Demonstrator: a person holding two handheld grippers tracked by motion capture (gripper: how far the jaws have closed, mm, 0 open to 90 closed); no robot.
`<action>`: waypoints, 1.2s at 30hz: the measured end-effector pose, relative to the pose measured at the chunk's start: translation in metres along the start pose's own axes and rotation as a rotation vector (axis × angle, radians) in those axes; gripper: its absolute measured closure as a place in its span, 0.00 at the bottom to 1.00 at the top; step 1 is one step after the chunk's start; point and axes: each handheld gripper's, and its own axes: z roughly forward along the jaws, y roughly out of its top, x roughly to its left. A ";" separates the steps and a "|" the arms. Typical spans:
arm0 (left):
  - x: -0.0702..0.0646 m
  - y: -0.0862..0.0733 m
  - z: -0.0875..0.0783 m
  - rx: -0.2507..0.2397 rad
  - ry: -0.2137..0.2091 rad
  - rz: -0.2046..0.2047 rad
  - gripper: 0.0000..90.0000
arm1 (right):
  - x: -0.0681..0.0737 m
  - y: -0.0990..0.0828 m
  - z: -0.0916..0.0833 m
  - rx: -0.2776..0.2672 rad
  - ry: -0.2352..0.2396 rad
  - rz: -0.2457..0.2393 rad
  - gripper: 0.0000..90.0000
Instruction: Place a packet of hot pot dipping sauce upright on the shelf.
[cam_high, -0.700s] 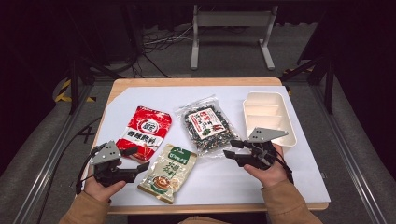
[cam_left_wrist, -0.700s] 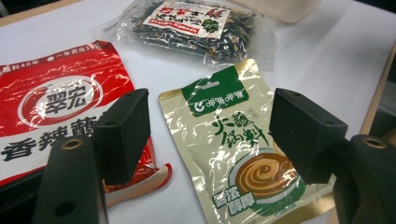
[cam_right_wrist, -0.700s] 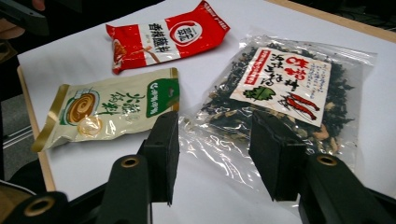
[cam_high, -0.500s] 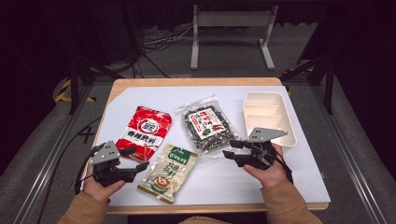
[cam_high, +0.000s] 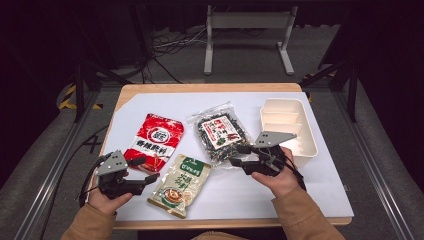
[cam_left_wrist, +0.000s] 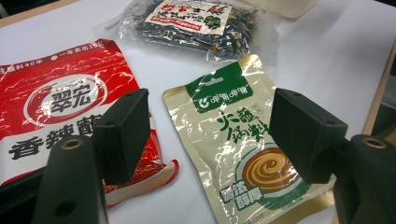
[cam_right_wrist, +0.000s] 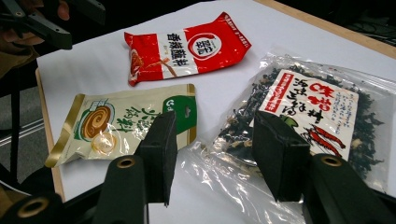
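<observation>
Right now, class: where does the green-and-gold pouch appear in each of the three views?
High view: green-and-gold pouch, low centre, between the hands.
Left gripper view: centre-right, between the jaws.
Right gripper view: left of centre.
Shared landmark: the red pouch beside it.

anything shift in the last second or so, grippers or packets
Nothing visibly changed. Left hand-held gripper and right hand-held gripper hover open, holding nothing; the red packet, green packet, clear seaweed bag and white tray lie where they were.
</observation>
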 end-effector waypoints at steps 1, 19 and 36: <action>0.000 0.000 0.000 -0.001 -0.003 -0.003 0.33 | 0.000 0.002 0.002 0.007 0.002 -0.002 0.56; 0.003 0.001 0.003 0.001 -0.004 -0.004 0.33 | 0.001 0.038 0.043 0.052 0.052 -0.037 0.51; 0.003 0.000 0.003 0.006 -0.006 -0.008 0.33 | -0.004 0.043 0.096 0.194 0.092 0.029 0.52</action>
